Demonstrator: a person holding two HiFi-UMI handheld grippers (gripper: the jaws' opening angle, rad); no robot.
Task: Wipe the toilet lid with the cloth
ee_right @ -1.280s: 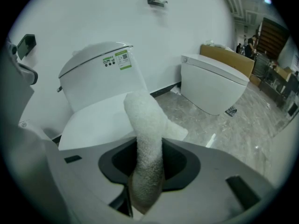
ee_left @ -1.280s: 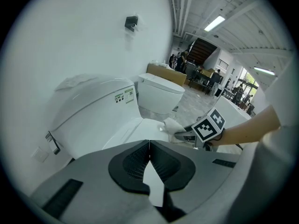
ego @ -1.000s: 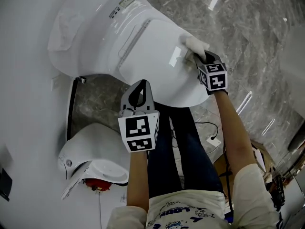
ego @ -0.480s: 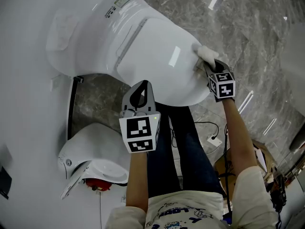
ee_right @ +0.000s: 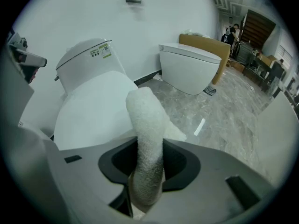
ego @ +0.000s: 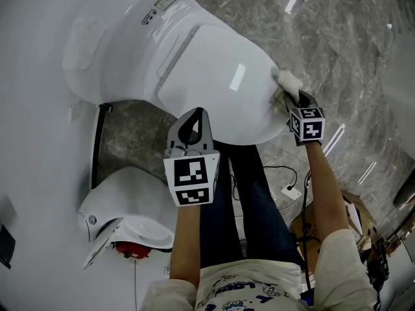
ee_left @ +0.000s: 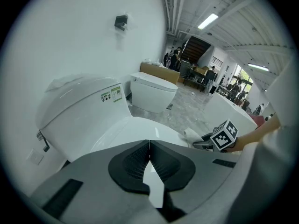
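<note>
The white toilet lid (ego: 214, 83) is closed, glossy, and slopes toward me. My right gripper (ego: 285, 94) is shut on a white fluffy cloth (ego: 287, 80), which rests at the lid's right front rim. In the right gripper view the cloth (ee_right: 147, 134) stands up between the jaws, with the lid (ee_right: 93, 111) to its left. My left gripper (ego: 191, 131) hovers over the lid's near edge, shut with nothing in it. In the left gripper view the lid (ee_left: 135, 129) lies past its closed jaws, and the right gripper's marker cube (ee_left: 224, 135) shows at the right.
The tank (ego: 123, 37) sits behind the lid against a white wall. A second white toilet (ego: 126, 212) lies at the lower left. Grey marble floor (ego: 337, 44) spreads to the right. My legs stand just below the bowl's front. A cable and plug (ego: 290, 190) lie on the floor.
My right gripper has slid the cloth to the right along the lid, from its upper right surface out to the right rim. The left gripper has stayed put.
</note>
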